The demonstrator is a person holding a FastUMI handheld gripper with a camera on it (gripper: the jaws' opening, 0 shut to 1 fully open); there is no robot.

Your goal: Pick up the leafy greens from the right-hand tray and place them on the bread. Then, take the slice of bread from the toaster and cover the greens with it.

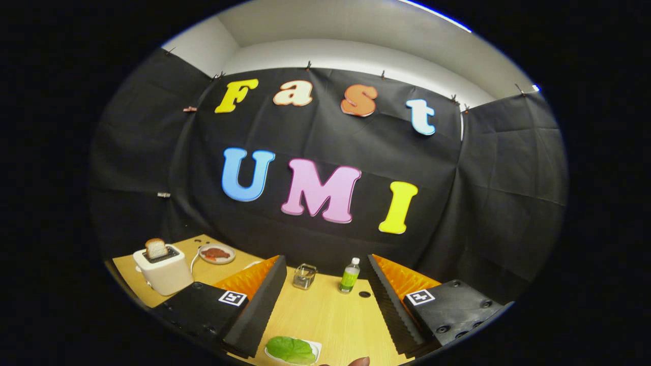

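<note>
At the lower left of the frame a white toaster (164, 272) stands on the wooden table (333, 317), with a slice of bread (156, 248) sticking up out of its slot. Just to its right, further back, lies a small white plate (217, 253) carrying something reddish-brown that is too small to make out. Moving toward the centre, the claw (325, 297) hangs above the table with its two fingers spread wide, nothing between them but bare wood. Low in the frame, close by the left finger's near end, the leafy greens (291, 349) rest on a white tray (315, 347). Just right of the tray, at the very bottom, a fingertip (359, 362) of a person pokes into sight. Beyond the fingers, toward the black cloth wall, a small clear glass container (304, 276) sits in the middle of the frame, and to its right stands a small bottle (349, 276) with a white cap and a green label.
</note>
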